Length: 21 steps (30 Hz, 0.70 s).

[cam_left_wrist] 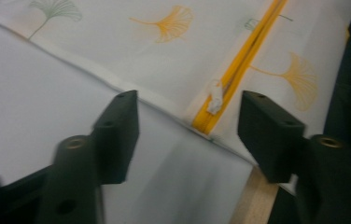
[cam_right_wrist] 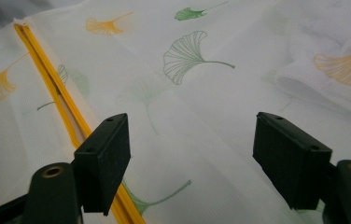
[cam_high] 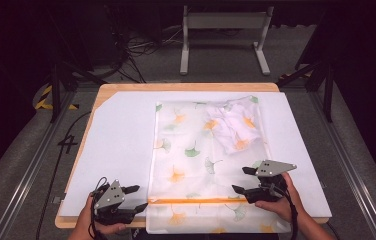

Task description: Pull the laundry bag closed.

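A white sheer fabric cover (cam_high: 191, 150) printed with orange and green ginkgo leaves lies flat on the white board, and its far right corner is bunched up (cam_high: 236, 125). An orange zipper (cam_high: 191, 201) runs across its near end. My left gripper (cam_high: 142, 197) is open at the zipper's left end. In the left gripper view, the white zipper pull (cam_left_wrist: 215, 97) lies between the jaws of this gripper (cam_left_wrist: 190, 105), untouched. My right gripper (cam_high: 238, 179) is open at the zipper's right end. Its jaws (cam_right_wrist: 192, 126) hover over the fabric, with the zipper (cam_right_wrist: 47, 79) beside the left jaw.
The white board (cam_high: 121, 135) rests on a wooden table (cam_high: 186, 86), and the cover's near end hangs over the front edge. A grey metal stand (cam_high: 223, 22) and cables sit on the floor behind the table. Bare board lies to the left of the cover.
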Each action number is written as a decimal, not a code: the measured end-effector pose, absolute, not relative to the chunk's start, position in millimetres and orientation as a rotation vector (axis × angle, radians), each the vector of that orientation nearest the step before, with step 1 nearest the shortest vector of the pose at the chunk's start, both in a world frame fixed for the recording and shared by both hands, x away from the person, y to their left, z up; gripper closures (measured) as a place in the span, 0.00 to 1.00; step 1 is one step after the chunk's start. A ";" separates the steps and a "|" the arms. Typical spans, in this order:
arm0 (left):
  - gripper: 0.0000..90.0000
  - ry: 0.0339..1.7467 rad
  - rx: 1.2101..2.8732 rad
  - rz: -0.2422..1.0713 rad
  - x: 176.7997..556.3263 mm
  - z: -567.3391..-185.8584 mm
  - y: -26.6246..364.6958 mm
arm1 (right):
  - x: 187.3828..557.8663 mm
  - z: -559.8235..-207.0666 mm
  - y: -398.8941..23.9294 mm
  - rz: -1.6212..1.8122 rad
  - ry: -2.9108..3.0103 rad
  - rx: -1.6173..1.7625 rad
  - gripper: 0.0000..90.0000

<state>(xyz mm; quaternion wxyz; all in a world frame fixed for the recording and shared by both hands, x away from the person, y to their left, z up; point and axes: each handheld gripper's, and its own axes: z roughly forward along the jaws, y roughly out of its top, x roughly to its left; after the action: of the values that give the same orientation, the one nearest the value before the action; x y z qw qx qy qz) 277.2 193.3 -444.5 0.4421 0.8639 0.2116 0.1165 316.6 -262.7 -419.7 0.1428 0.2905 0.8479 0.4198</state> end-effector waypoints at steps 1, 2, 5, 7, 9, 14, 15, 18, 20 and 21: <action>0.63 0.503 2.147 0.294 275.3 -444.0 192.0 | 316.6 -420.4 -260.3 1.206 2.455 0.831 0.32; 0.76 0.477 2.149 0.290 274.0 -443.6 191.7 | 316.7 -421.0 -257.5 1.207 2.467 0.822 0.33; 0.95 0.445 2.148 0.288 272.3 -443.0 191.4 | 317.2 -421.2 -251.4 1.203 2.476 0.801 0.34; 1.00 0.444 2.138 0.259 271.4 -443.0 191.9 | 318.1 -420.6 -246.2 1.204 2.481 0.797 0.37; 1.00 0.433 2.143 0.254 271.3 -443.0 191.5 | 319.4 -419.8 -242.5 1.231 2.491 0.801 0.38; 1.00 0.408 2.159 0.234 265.1 -444.1 184.5 | 321.4 -418.8 -227.2 1.255 2.536 0.774 0.45; 1.00 0.401 2.172 0.241 264.2 -444.4 182.2 | 322.1 -418.6 -222.7 1.271 2.547 0.771 0.45; 1.00 0.389 2.188 0.232 261.7 -447.6 177.2 | 323.7 -417.7 -206.5 1.286 2.576 0.738 0.47; 1.00 0.385 2.206 0.233 260.8 -449.7 176.3 | 325.5 -417.5 -194.2 1.291 2.596 0.727 0.48; 1.00 0.390 2.202 0.224 260.8 -450.6 176.8 | 326.5 -417.7 -186.0 1.298 2.609 0.715 0.48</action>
<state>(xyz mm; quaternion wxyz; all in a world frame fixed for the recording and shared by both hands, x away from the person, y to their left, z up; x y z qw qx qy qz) 260.8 176.8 -450.6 0.4324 0.8834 0.1566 0.0897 326.5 -186.0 -417.7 0.0707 0.2376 0.8673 0.4316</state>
